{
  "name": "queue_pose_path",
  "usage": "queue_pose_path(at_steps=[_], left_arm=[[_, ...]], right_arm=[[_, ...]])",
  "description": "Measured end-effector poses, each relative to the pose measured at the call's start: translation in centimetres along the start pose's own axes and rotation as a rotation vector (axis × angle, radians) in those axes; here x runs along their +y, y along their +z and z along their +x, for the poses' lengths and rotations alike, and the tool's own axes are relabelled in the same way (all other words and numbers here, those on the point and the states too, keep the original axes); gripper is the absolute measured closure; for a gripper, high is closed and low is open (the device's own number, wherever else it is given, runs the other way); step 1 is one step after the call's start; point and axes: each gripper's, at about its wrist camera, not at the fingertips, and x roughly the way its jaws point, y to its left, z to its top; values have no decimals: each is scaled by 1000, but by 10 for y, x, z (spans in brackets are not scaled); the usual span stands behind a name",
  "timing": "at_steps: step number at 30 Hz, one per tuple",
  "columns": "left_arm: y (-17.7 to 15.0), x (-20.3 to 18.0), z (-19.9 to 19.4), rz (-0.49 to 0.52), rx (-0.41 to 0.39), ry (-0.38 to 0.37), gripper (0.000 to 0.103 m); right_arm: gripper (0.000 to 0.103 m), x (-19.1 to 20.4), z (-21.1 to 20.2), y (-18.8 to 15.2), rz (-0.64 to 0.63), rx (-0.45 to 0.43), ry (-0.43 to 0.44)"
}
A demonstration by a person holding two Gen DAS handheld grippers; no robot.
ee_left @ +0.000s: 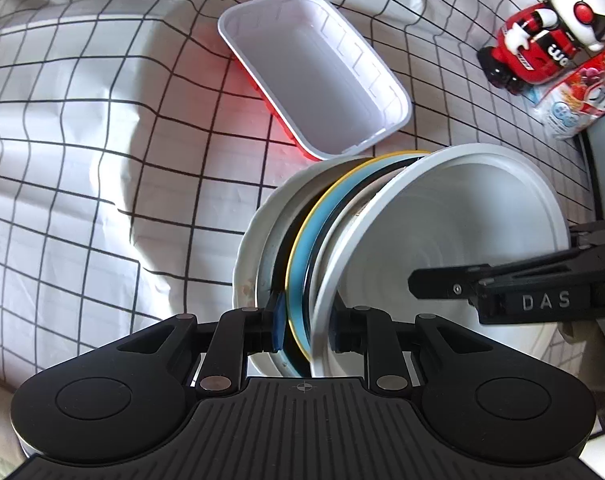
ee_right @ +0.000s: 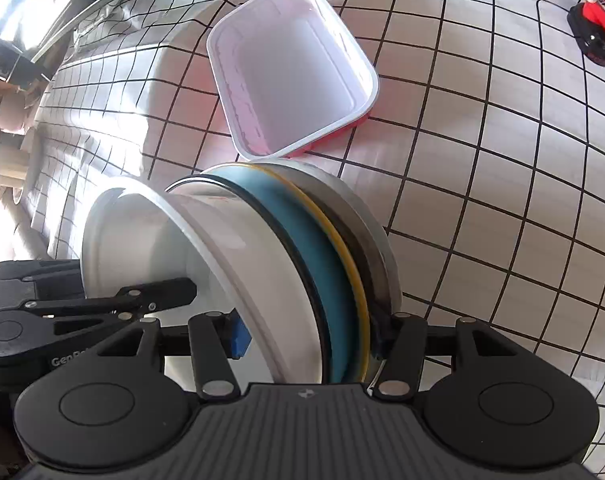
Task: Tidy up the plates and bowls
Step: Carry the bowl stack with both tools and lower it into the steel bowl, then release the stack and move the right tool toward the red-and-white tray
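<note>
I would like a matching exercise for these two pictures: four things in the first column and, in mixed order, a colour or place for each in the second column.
Things:
1. rectangular tub
2. toy robot
3. blue plate
4. tablecloth

Descriptions:
A. white with a black grid
B. yellow rim, held on edge among white dishes
C. empty, white inside, red outside
D. red, white and black, at the far right corner

Pairs: 1-C, 2-D, 3-B, 4-A

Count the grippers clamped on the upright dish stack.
2. The left gripper clamps the dish stack across two near rims; the right gripper spans more of it from alongside. No others appear.
</note>
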Motion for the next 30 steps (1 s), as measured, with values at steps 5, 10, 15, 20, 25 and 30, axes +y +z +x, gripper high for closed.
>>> queue_pose_path(at_steps=[5, 10, 15, 20, 25, 30], left_arm=[[5, 7, 0, 30, 11, -30, 81], [17, 7, -15, 95, -38, -40, 82], [26, 3, -33, 146, -88, -67, 80], [20, -2, -31, 200, -97, -40, 81], [16, 1, -44, 204, -133, -77, 81], [16, 1, -47, 204, -146, -46, 81]], right_arm=[[50, 5, -2, 0, 28, -7, -29], [49, 10, -17, 1, 31, -73, -51], [42, 17, -40, 4, -13, -161, -109], [42, 16, -61, -7, -22, -247, -101], [61, 9, -69, -20, -5, -357, -193], [65, 7, -42, -27, 34, -265, -56]])
